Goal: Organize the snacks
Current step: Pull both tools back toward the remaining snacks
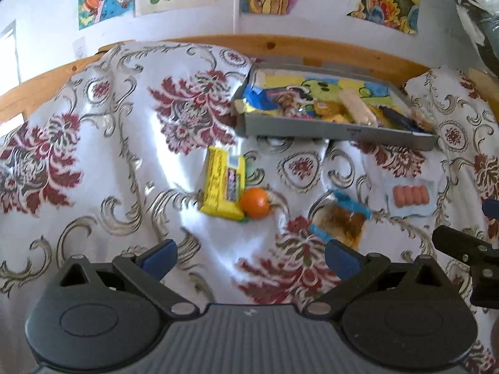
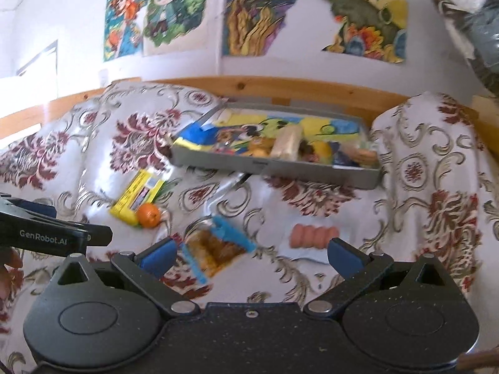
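While both tools hover empty above the floral, red-and-white glossy cloth (image 1: 93, 162), the left hand-held gripper (image 1: 249, 257) and the right hand-held gripper (image 2: 251, 254) each stand with jaws spread wide, released. Loose snacks lie ahead of the blue fingertips: a clear packet of brown pieces with blue sealed ends (image 2: 215, 246) sits just ahead of the right tool's left fingertip, a clear pack of pink sausages (image 2: 313, 236) just ahead of its right one, and a yellow rectangular wrapped bar (image 1: 222, 184) touches a small round orange fruit (image 1: 255, 202) farther ahead and left. Beyond them rests the grey shallow tray with a cartoon-printed floor (image 2: 274, 168), already partly filled. A sound next grasp would probably centre the jaws on the brown packet's narrow width, closing gently so the contents are not crushed. Motion blur obscures the packet's printing, and the tray's contents cannot be identified individually.
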The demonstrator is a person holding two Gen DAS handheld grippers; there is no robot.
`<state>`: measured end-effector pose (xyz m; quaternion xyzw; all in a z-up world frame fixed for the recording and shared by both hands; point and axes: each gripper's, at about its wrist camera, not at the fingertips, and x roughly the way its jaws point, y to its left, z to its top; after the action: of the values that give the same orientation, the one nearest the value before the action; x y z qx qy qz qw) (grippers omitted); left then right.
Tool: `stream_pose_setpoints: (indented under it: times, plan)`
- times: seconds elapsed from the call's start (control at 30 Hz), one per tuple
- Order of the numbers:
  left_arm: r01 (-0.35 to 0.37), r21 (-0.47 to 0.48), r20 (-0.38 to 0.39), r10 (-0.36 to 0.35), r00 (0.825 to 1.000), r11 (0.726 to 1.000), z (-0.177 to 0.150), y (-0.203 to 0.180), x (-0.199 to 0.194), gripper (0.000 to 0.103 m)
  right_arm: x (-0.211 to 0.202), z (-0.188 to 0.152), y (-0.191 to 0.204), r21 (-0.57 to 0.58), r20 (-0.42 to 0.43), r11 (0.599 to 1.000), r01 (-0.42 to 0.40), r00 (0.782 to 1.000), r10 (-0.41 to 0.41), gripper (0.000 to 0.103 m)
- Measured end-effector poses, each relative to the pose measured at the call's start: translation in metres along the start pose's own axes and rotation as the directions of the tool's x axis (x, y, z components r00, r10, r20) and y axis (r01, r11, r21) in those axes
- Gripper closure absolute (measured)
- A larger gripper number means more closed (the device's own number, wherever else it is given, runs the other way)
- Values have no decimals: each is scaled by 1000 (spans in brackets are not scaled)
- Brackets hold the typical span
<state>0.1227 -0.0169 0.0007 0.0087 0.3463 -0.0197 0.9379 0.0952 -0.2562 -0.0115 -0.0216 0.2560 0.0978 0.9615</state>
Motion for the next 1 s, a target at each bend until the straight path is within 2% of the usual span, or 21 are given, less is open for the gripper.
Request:
stream_pose_setpoints:
  times: [0.47, 1.0]
  plan:
    - [-69, 12, -71, 70, 995, 998, -16, 23, 6, 1, 20, -10, 16, -31, -76, 998, -62, 995, 60, 1]
    - [-51, 53, -71, 54, 996, 997, -9, 11, 18, 1, 26, -11, 13, -41, -89, 997, -65, 994, 61, 1]
